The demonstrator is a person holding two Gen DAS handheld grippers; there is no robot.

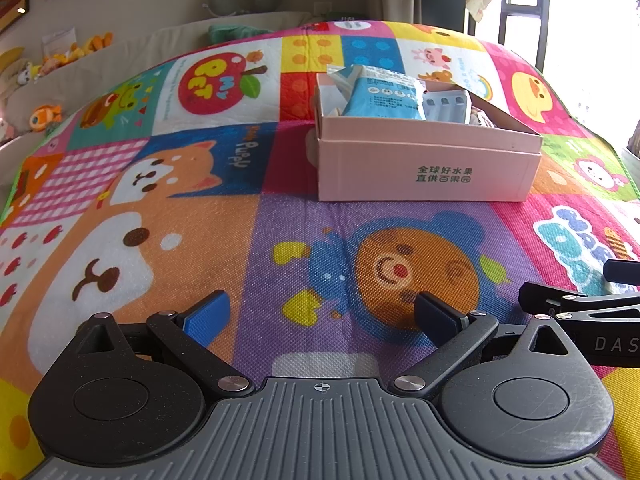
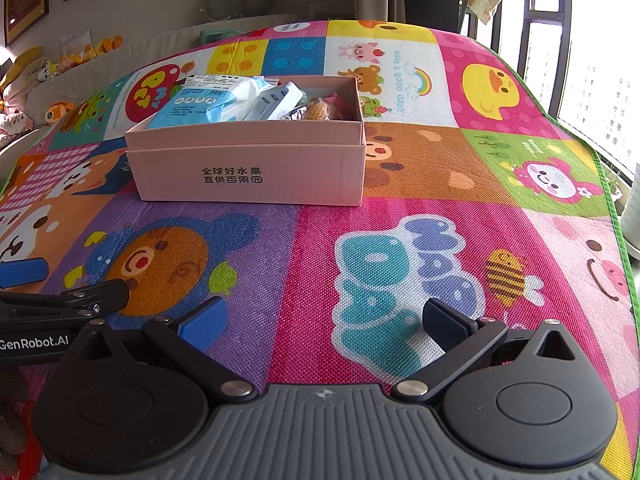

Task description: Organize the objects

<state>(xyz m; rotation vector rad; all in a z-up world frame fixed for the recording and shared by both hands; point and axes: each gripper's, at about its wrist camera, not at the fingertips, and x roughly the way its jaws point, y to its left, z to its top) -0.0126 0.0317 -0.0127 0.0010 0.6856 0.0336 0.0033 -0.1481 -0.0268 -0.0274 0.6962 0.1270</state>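
With both jaws released and empty, left gripper and right gripper sit near; pink box far, already filled — check mat for strays.

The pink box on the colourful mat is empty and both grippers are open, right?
Not quite. The pink box is not empty: the right wrist view shows a blue packet and other small things inside. The rest holds: it sits on the colourful mat, and the left gripper and right gripper are both open.

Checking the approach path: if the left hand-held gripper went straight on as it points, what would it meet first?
Probably the pink box, near its front wall; only bare play mat lies before it. Depth is unclear.
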